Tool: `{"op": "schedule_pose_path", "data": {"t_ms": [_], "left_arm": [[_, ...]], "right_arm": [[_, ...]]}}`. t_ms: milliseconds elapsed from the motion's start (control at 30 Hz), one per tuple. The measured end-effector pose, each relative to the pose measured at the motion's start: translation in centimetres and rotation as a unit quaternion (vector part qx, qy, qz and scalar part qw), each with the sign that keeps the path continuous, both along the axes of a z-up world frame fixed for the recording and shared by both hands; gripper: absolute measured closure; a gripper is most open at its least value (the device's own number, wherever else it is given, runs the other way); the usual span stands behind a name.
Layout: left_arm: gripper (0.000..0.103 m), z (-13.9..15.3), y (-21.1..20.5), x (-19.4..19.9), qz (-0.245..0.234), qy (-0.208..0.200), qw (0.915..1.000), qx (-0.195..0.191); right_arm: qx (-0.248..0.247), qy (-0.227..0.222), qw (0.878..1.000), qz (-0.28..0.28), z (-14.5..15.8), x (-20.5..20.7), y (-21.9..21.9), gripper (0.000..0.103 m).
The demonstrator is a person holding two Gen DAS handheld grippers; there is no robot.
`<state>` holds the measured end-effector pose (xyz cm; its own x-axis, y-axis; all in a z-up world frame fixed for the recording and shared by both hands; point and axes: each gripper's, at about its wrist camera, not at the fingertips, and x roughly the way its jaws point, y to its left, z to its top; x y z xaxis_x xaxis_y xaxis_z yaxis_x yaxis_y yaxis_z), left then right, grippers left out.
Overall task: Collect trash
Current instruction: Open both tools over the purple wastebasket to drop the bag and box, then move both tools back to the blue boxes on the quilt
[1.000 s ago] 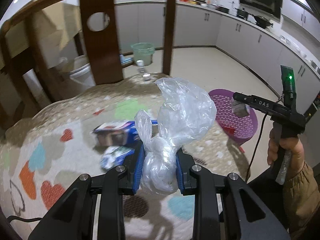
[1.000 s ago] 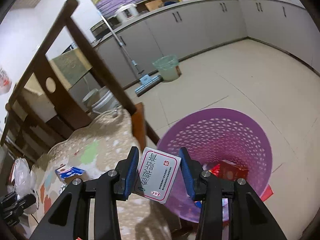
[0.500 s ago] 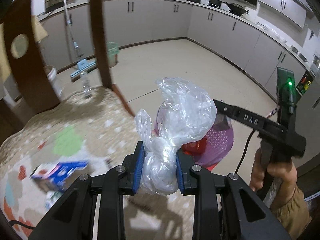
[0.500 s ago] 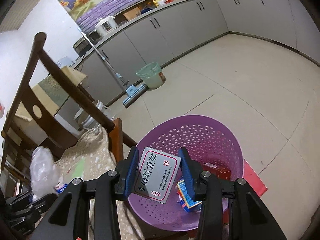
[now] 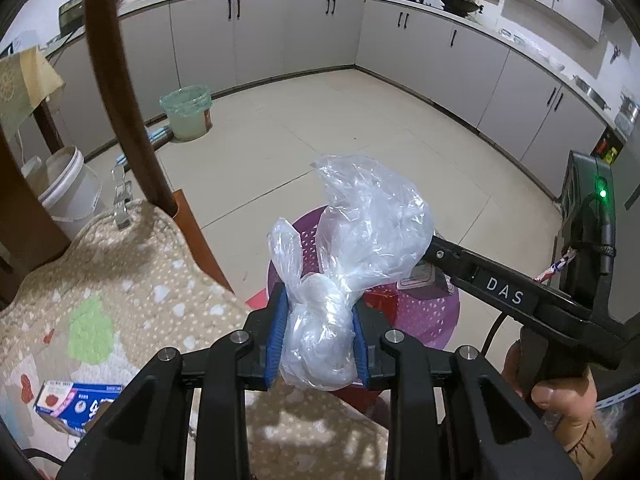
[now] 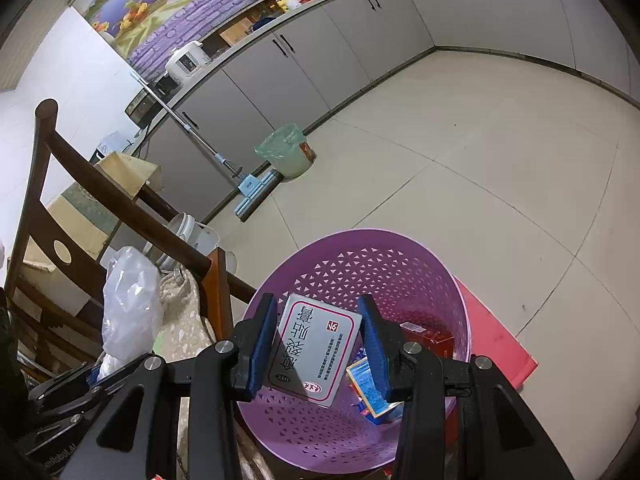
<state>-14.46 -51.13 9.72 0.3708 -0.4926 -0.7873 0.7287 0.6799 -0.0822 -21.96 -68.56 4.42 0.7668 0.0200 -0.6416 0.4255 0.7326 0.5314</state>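
Observation:
My left gripper (image 5: 318, 336) is shut on a knotted clear plastic bag (image 5: 352, 248), held near the chair seat's edge with the purple basket (image 5: 424, 320) just beyond. The same bag (image 6: 128, 304) shows at the left of the right wrist view. My right gripper (image 6: 320, 344) is shut on a grey-and-red medicine box (image 6: 314, 354), hanging over the open purple perforated basket (image 6: 360, 264). Inside the basket lie a red carton (image 6: 432, 338) and a blue-orange packet (image 6: 366, 386). A hand (image 5: 560, 396) holds the right gripper's handle.
A blue and pink box (image 5: 76, 398) lies on the patterned seat cushion (image 5: 120, 280) of a dark wooden chair (image 5: 116, 80). A green-lined bin (image 5: 188, 112), a mop (image 6: 224, 164) and a white bucket (image 5: 68, 188) stand by the grey cabinets. A red mat (image 6: 500, 344) lies under the basket.
The left gripper has swung right with the bag, from above the cushion to its edge near the basket. The right gripper has moved with the box further over the basket's opening.

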Motion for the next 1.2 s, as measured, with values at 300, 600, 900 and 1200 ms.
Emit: {"op": "schedule_pose_path", "data": {"t_ms": [300, 600, 900, 1200], "left_arm": [[0.031, 0.5, -0.5, 0.6, 0.005, -0.009, 0.9997, -0.02], [0.029, 1.9, 2.8, -0.9, 0.045, -0.022, 0.9983, -0.029], [0.028, -0.1, 10.0, -8.8, 0.155, -0.159, 0.9743, 0.038], [0.028, -2.1, 13.6, -11.3, 0.227, -0.154, 0.9548, 0.115]], "right_arm": [[0.002, 0.003, 1.0, -0.017, -0.4, 0.1, -0.7, 0.055], [0.013, 0.005, 0.999, -0.029, -0.6, 0.0, -0.9, 0.042], [0.018, 0.004, 0.999, -0.042, -0.9, 0.7, -0.8, 0.037], [0.021, -0.005, 1.0, -0.019, -0.2, 2.2, 0.6, 0.037]]}}
